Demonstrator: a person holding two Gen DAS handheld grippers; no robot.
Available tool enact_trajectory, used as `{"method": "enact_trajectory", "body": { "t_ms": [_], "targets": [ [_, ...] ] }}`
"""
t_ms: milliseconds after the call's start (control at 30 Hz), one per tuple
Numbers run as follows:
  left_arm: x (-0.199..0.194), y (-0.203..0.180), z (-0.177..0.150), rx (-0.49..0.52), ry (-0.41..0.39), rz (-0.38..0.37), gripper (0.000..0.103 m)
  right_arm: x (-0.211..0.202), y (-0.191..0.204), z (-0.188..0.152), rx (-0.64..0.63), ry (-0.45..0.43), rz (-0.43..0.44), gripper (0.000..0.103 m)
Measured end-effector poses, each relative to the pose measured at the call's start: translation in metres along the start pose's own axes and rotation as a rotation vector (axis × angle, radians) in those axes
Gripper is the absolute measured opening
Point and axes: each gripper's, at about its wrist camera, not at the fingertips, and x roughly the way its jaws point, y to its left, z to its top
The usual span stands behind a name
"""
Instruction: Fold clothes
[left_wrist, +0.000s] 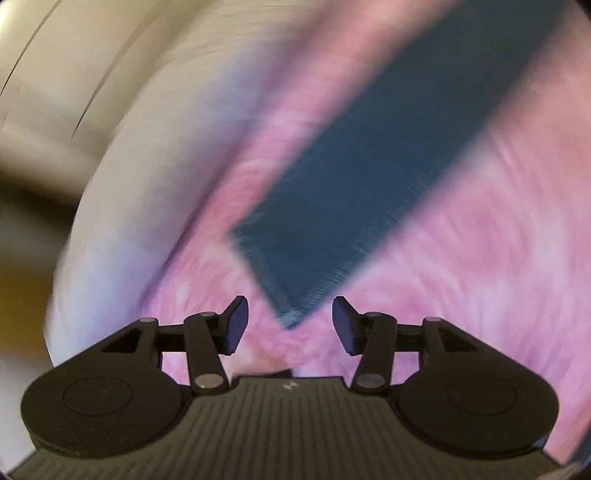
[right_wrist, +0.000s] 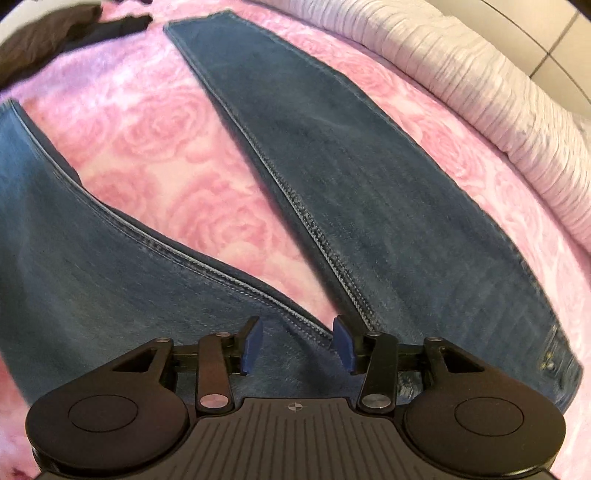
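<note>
Left gripper (left_wrist: 290, 325): jaws apart, empty, near hem of jeans (left_wrist: 354, 192).
Right gripper (right_wrist: 298, 345): jaws apart, empty, over crotch.
Advice: seize hem squarely, lay legs together.

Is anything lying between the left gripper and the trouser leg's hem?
Nothing visible: the left gripper, jaws apart and empty, faces the jeans hem, only bare pink blanket around it, though the view is blurred.

left gripper (left_wrist: 290, 325) agape, right gripper (right_wrist: 298, 345) agape
</note>
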Motion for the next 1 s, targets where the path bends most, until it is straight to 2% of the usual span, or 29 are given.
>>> {"method": "enact_trajectory", "body": {
  "t_ms": [67, 133, 233, 333, 367, 400, 433, 467, 533, 667, 767, 900, 1000],
  "targets": [
    [0.017, -0.037, -0.005, 0.223, -0.018, 0.040, 0.049, 0.008, 0.004, 0.002, -0.044, 0.002, -0.047, 0.046],
    [0.038, -0.050, -0.009, 0.330, -0.022, 0.070, 0.048, 0.017, 0.006, 0.004, -0.091, 0.004, -0.095, 0.046],
    [0.070, -0.056, -0.012, 0.433, -0.009, 0.127, 0.043, 0.031, 0.011, 0.002, -0.160, 0.007, -0.125, 0.046],
    [0.084, -0.053, -0.014, 0.482, -0.023, 0.154, 0.041, 0.032, 0.020, 0.000, -0.199, -0.020, -0.157, 0.046],
    [0.085, -0.053, -0.015, 0.496, -0.028, 0.153, 0.035, 0.030, 0.022, 0.000, -0.200, -0.037, -0.164, 0.046],
    [0.084, -0.052, -0.014, 0.504, -0.024, 0.145, 0.020, 0.027, 0.023, 0.000, -0.192, -0.060, -0.167, 0.046],
    [0.087, -0.052, -0.014, 0.502, -0.018, 0.132, 0.011, 0.024, 0.024, 0.002, -0.174, -0.088, -0.166, 0.046],
    [0.088, -0.051, -0.013, 0.496, -0.014, 0.122, 0.009, 0.020, 0.025, 0.004, -0.156, -0.117, -0.164, 0.046],
    [0.085, -0.046, -0.012, 0.450, -0.013, 0.112, 0.007, 0.022, 0.028, 0.012, -0.152, -0.137, -0.178, 0.046],
    [0.061, -0.040, -0.012, 0.385, -0.008, 0.089, 0.006, 0.055, 0.030, 0.030, -0.234, -0.057, -0.251, 0.046],
    [0.038, -0.044, -0.020, 0.369, -0.011, 0.069, 0.006, 0.076, 0.019, 0.036, -0.228, 0.010, -0.223, 0.046],
    [0.027, -0.061, -0.028, 0.370, 0.008, -0.013, 0.006, 0.070, 0.015, 0.036, -0.209, 0.004, -0.186, 0.046],
    [0.020, -0.069, -0.028, 0.346, 0.016, -0.025, 0.007, 0.041, 0.009, 0.029, -0.092, -0.019, -0.175, 0.046]
  ]
}}
